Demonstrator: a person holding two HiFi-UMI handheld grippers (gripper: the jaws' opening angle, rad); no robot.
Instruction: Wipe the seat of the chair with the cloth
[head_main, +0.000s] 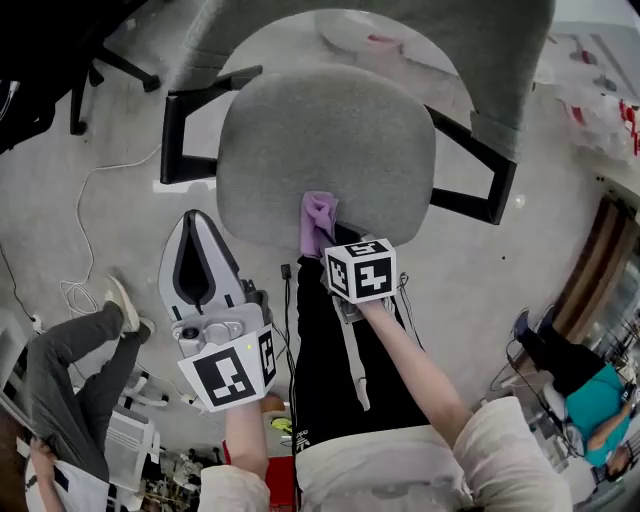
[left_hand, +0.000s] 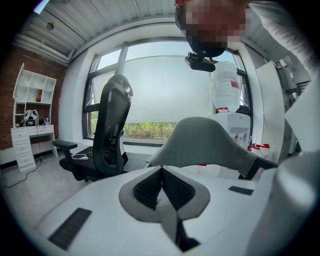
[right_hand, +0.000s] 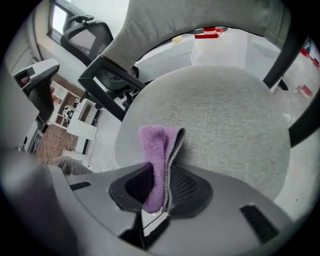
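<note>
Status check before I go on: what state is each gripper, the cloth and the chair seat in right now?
chair seat: grey, only the cloth at its front edge.
left gripper: jaws shut, empty, clear of the chair seat.
right gripper: jaws shut on the cloth.
cloth: purple, folded, free end over the chair seat.

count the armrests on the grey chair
2. In the head view, one armrest stands off the left edge of the seat, and the other armrest off its right edge. No further one seems hidden.
</note>
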